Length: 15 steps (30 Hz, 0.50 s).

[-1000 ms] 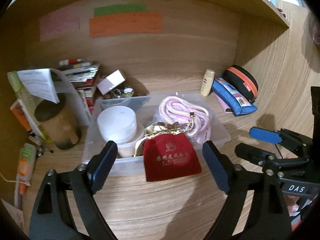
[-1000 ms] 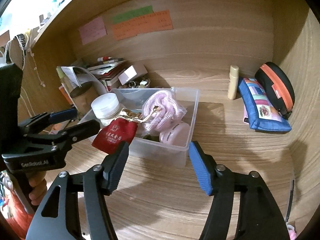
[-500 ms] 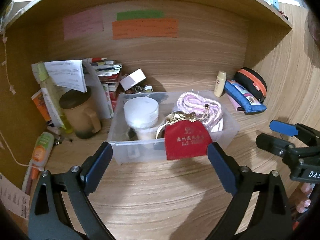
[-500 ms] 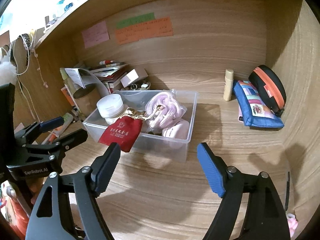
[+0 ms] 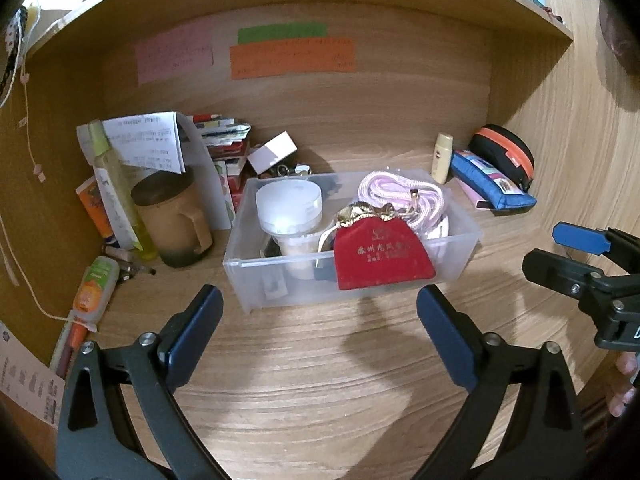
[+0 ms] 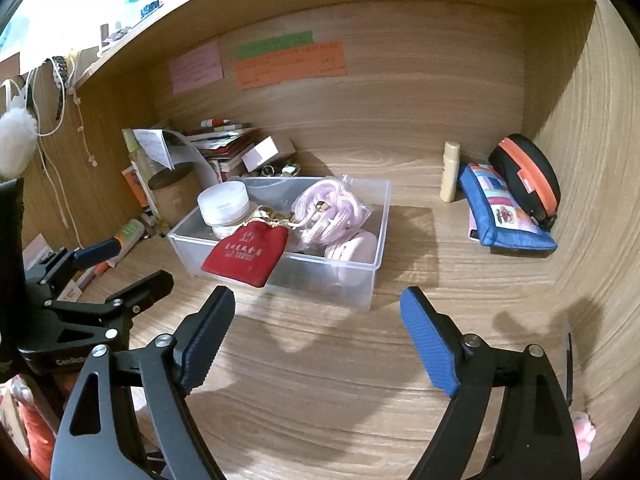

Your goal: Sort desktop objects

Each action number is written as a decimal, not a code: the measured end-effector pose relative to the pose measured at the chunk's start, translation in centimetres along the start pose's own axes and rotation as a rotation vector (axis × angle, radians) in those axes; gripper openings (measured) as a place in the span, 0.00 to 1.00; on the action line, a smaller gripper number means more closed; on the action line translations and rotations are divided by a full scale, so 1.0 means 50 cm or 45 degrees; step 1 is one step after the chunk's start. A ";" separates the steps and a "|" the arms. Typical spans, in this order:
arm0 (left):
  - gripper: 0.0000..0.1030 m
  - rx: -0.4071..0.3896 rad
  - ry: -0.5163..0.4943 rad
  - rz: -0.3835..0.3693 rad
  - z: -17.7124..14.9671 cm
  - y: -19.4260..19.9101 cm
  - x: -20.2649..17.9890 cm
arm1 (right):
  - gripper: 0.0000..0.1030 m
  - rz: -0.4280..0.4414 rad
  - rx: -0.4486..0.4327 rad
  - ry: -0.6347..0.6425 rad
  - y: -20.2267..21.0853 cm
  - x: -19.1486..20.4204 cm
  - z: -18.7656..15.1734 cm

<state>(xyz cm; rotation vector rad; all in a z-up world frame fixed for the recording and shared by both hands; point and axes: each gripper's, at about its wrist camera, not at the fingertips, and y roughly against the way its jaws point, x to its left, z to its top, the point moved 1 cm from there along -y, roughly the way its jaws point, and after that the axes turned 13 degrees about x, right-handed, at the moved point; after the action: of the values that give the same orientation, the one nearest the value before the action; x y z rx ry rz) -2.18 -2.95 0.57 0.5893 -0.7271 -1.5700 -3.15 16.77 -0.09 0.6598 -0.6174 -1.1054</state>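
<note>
One red pouch [image 5: 382,254] over bin [image 5: 460,268] rim.

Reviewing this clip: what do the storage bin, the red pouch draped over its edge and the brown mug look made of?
Storage bin: translucent frosted plastic; contents show dimly through its walls.
Red pouch: soft matte fabric, velvet-like, with gold printing and shiny gold trim.
Brown mug: likely ceramic, matte brown; hard to confirm.
</note>
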 end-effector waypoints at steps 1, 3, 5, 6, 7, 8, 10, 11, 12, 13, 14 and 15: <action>0.96 0.004 0.003 -0.001 0.000 -0.002 0.001 | 0.81 0.000 0.003 -0.002 -0.001 0.001 -0.001; 0.96 0.010 0.017 -0.008 -0.002 -0.005 0.004 | 0.81 -0.004 0.008 0.000 -0.003 0.001 -0.002; 0.96 0.017 0.027 -0.015 -0.002 -0.008 0.008 | 0.81 -0.013 0.013 0.005 -0.004 0.002 -0.003; 0.96 0.019 0.030 -0.016 -0.001 -0.009 0.009 | 0.81 -0.016 0.016 0.007 -0.005 0.002 -0.003; 0.96 0.020 0.031 -0.018 -0.001 -0.010 0.009 | 0.81 -0.018 0.018 0.007 -0.006 0.003 -0.004; 0.96 0.020 0.032 -0.020 -0.001 -0.010 0.010 | 0.81 -0.019 0.021 0.008 -0.007 0.002 -0.004; 0.96 0.022 0.034 -0.023 -0.001 -0.011 0.011 | 0.81 -0.026 0.024 0.007 -0.008 0.001 -0.004; 0.96 0.024 0.035 -0.025 -0.001 -0.011 0.010 | 0.81 -0.029 0.025 0.007 -0.009 0.001 -0.004; 0.96 0.025 0.035 -0.026 -0.001 -0.012 0.009 | 0.81 -0.030 0.026 0.008 -0.009 0.000 -0.004; 0.96 0.026 0.034 -0.027 0.000 -0.012 0.009 | 0.81 -0.030 0.028 0.010 -0.010 0.000 -0.004; 0.96 0.026 0.036 -0.025 0.000 -0.012 0.008 | 0.81 -0.032 0.028 0.011 -0.010 0.000 -0.003; 0.96 0.027 0.037 -0.025 0.001 -0.012 0.007 | 0.81 -0.032 0.028 0.011 -0.010 0.000 -0.003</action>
<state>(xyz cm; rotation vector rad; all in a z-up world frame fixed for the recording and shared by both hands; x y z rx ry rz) -2.64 -3.27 0.16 0.6350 -0.7186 -1.5702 -3.36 16.62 -0.56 0.6926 -0.6156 -1.1199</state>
